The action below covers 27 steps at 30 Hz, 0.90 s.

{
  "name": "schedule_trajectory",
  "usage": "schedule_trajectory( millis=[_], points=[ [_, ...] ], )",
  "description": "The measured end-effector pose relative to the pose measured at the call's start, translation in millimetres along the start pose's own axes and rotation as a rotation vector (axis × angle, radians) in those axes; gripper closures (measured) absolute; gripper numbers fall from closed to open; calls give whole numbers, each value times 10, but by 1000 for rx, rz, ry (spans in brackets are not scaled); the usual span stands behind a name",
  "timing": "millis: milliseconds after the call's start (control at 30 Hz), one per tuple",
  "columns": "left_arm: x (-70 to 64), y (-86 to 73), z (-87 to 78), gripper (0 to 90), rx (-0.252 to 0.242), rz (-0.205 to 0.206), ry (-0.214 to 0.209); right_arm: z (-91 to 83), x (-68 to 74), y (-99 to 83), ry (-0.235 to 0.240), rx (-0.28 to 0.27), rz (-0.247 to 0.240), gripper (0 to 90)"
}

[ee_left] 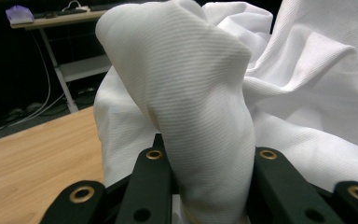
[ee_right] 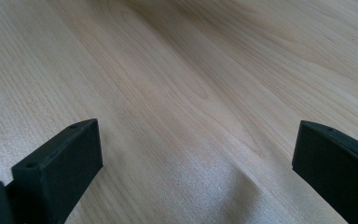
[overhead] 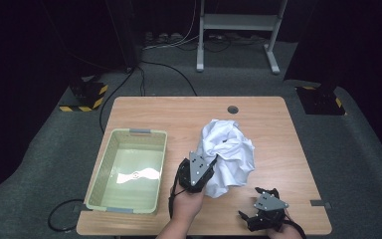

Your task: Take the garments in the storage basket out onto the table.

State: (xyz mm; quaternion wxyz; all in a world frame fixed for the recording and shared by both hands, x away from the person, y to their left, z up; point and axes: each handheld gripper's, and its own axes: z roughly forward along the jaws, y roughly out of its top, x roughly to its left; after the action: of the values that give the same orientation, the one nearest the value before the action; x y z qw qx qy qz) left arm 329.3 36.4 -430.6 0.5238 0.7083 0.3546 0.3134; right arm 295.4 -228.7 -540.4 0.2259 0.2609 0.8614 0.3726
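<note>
White crumpled cloth point(overhead: 229, 157) sits mid-tabletop point(overhead: 154, 112), one fold pinched in your left hand-held gripper point(ee_left: 205, 186). Your right hand-held gripper point(ee_right: 196, 172) hovers spread wide, empty, above bare wood. Lift quickly and that slim fold may slip free, dropping short of the pale green plastic basket point(overhead: 107, 149).
</note>
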Motion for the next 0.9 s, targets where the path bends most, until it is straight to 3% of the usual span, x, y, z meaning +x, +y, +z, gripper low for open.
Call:
schedule_trajectory(
  millis=[400, 900],
  points=[
    [9, -202, 197, 768, 81, -12, 9, -1, -2, -1, 2, -3, -3, 10],
    [16, -352, 330, 768, 144, -22, 7, -3, -1, -1, 4, -4, -1, 10]
  ],
)
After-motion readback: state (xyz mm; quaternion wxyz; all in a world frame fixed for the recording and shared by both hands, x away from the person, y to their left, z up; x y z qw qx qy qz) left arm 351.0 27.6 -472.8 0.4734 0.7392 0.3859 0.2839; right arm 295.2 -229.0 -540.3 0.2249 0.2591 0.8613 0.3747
